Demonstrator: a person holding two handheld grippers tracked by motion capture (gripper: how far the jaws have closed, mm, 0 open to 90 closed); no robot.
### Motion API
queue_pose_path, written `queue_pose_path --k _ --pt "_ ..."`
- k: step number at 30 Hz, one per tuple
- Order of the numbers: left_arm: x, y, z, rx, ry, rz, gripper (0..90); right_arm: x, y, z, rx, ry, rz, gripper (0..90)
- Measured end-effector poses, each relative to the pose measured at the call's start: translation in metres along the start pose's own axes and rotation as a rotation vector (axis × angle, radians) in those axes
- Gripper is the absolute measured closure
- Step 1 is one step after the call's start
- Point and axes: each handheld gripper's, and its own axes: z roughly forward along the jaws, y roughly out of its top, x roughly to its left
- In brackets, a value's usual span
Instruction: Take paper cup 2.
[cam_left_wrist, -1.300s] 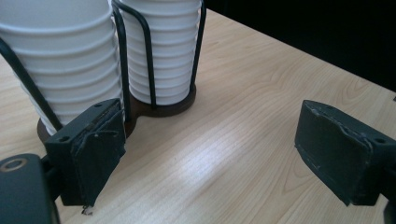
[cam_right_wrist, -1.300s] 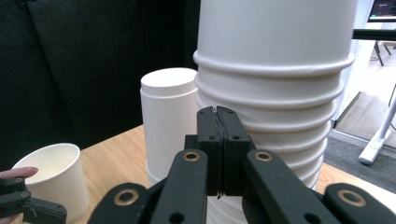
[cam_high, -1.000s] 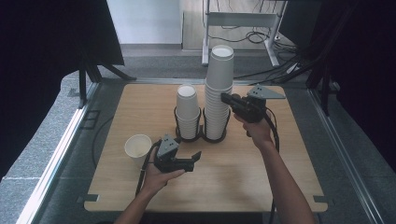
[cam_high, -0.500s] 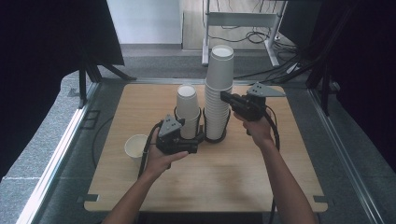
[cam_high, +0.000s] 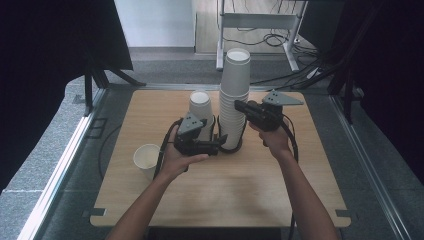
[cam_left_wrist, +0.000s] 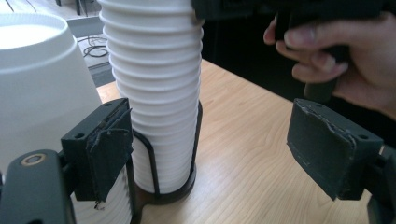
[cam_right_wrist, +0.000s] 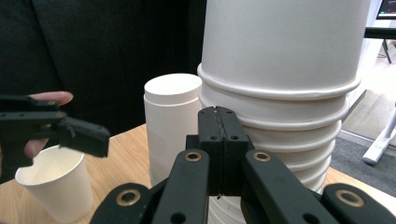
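Tall stack of paper cups (cam_high: 235, 95) upright in a black wire holder (cam_high: 231, 146), near the middle of the wooden table (cam_high: 240, 190). Short stack of cups (cam_high: 201, 114) upright just left of it, in its own ring of the same holder. Single paper cup (cam_high: 146, 159) mouth up, alone toward the near left of the table, well apart from both stacks.

Left gripper (cam_high: 216, 147) held low just near of the short stack, pointing right toward the foot of the tall stack. Jaws apart and just now closing, with nothing pressed between the pads. From the left gripper view, tall stack (cam_left_wrist: 154, 88) beyond the gap, closer to the left pad; short stack (cam_left_wrist: 39, 93) at the far left of that view.

Right gripper (cam_high: 239, 106) level at the right flank of the tall stack, about halfway up, tips at the cup wall. Jaws closed flat on each other in the right gripper view (cam_right_wrist: 218, 135), nothing seen between them; whether touching the stack (cam_right_wrist: 280, 88) right behind them, cannot tell.
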Motion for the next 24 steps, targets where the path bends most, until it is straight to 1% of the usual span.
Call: queue_pose_path --k 4,6,7,11,12,13,14,15,16,17,18,21,22,24 --pt "0.006 0.011 0.002 -0.016 -0.013 -0.027 15.0 0.000 0.000 0.000 0.003 0.003 -0.006 89.8" --pt "0.008 0.014 0.002 -0.020 -0.016 -0.032 15.0 -0.001 0.000 0.000 0.003 0.004 -0.004 89.8" --pt "0.011 0.019 0.003 -0.030 -0.020 -0.037 15.2 -0.001 0.000 0.000 0.003 0.004 -0.004 89.8" --pt "0.016 0.030 0.007 -0.026 -0.019 -0.032 15.3 -0.001 0.000 0.000 0.002 0.005 -0.006 89.8" --pt "0.016 0.030 0.007 -0.026 -0.019 -0.032 15.3 -0.001 0.000 0.000 0.001 0.006 -0.002 89.8" --pt "0.019 0.035 0.010 -0.030 -0.022 -0.031 15.3 0.000 0.000 0.001 0.001 0.007 -0.002 89.8" --pt "0.019 0.035 0.010 -0.030 -0.022 -0.031 15.3 0.000 0.000 0.001 0.002 0.007 -0.002 89.8" --pt "0.023 0.041 0.012 -0.037 -0.028 -0.041 15.4 0.000 0.000 0.001 0.003 0.009 0.001 89.8" --pt "0.023 0.041 0.012 -0.037 -0.028 -0.041 15.4 0.000 0.000 0.001 0.003 0.010 -0.005 89.8" --pt "0.027 0.046 0.015 -0.045 -0.040 -0.057 15.6 0.000 0.000 0.002 0.005 0.012 -0.006 89.7" --pt "0.028 0.048 0.017 -0.050 -0.043 -0.063 16.0 0.000 0.000 0.002 0.004 0.012 -0.004 89.8" --pt "0.033 0.055 0.021 -0.055 -0.039 -0.059 16.3 0.000 0.000 0.002 0.006 0.014 -0.006 89.8" --pt "0.033 0.055 0.021 -0.055 -0.039 -0.059 16.6 0.000 0.000 0.002 0.006 0.014 -0.006 89.8" --pt "0.036 0.062 0.024 -0.063 -0.035 -0.064 17.5 0.000 0.000 0.002 0.004 0.014 -0.006 89.8"
